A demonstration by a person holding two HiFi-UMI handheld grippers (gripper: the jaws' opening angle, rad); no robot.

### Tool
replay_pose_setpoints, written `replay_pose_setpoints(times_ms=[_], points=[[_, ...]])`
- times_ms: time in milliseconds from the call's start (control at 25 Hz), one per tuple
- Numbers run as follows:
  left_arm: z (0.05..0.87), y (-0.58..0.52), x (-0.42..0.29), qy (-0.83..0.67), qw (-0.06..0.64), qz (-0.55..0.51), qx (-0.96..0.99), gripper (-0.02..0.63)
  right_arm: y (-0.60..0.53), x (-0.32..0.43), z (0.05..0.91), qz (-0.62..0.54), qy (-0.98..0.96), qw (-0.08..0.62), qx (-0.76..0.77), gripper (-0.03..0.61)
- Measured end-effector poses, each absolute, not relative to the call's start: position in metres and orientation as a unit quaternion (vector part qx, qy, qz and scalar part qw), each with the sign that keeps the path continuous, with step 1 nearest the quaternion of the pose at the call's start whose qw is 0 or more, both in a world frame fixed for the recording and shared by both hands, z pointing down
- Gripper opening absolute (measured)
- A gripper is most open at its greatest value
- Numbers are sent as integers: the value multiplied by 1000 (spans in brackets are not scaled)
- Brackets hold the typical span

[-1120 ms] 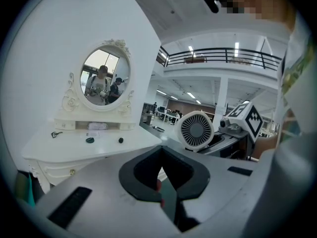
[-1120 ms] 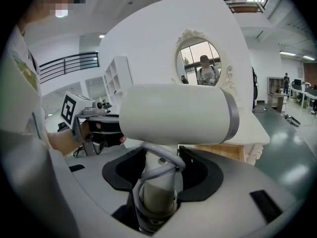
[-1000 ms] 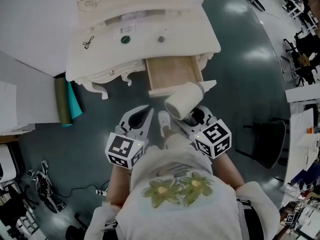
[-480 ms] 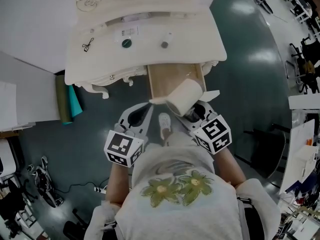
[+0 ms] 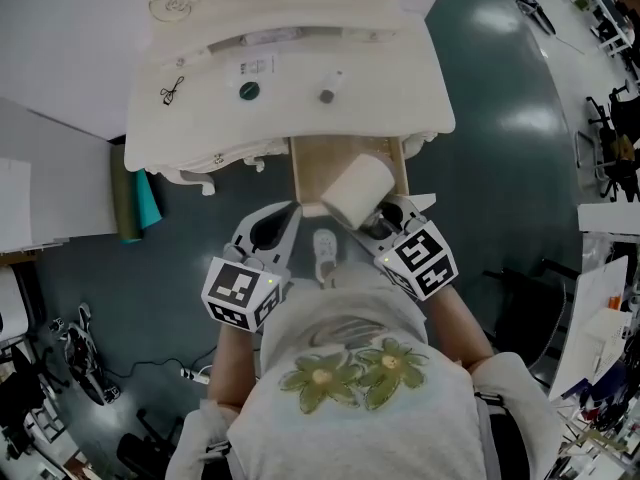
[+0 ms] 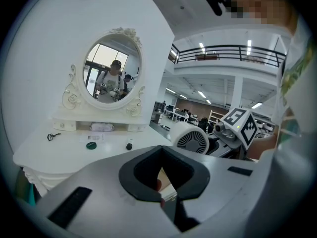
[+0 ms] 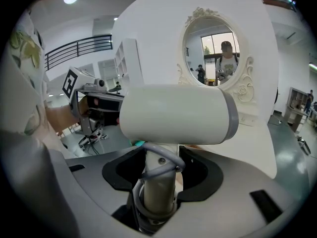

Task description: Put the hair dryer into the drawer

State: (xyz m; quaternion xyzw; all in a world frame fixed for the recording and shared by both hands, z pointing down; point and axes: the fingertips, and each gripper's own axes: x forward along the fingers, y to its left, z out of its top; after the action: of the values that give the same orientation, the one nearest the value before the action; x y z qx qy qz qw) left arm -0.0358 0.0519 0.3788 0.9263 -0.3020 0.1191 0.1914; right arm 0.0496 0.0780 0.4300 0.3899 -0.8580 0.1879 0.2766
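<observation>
Right gripper (image 5: pixel 383 220) clamping hair dryer (image 5: pixel 350 188) by handle, jaws closing on it. Barrel sitting just above jaws, hanging over front edge of open drawer (image 5: pixel 308 163) under dressing table (image 5: pixel 385 73). Left gripper (image 5: pixel 268 230) hanging alongside, jaws together, carrying nothing.

White dressing table (image 5: pixel 400 78), top surface: small black looped item (image 5: pixel 172 90) at the left, round green lid (image 5: pixel 249 90) near the middle, white card (image 5: pixel 257 66) just behind the lid, small dark-capped piece (image 5: pixel 326 96) to the lid's right. Oval mirror (image 6: pixel 113 66) stands at the table's back edge. On the floor left of the table, an olive roll (image 5: pixel 126 203) and a teal roll (image 5: pixel 150 196) lie side by side, touching.
</observation>
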Motion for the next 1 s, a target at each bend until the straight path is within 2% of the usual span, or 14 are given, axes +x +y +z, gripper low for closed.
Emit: replay_pose_setpoints(times_ms=[1000], points=[[404,24,-29,-341,216,128,906,8,52,68,480,156,-862,366,313,218]])
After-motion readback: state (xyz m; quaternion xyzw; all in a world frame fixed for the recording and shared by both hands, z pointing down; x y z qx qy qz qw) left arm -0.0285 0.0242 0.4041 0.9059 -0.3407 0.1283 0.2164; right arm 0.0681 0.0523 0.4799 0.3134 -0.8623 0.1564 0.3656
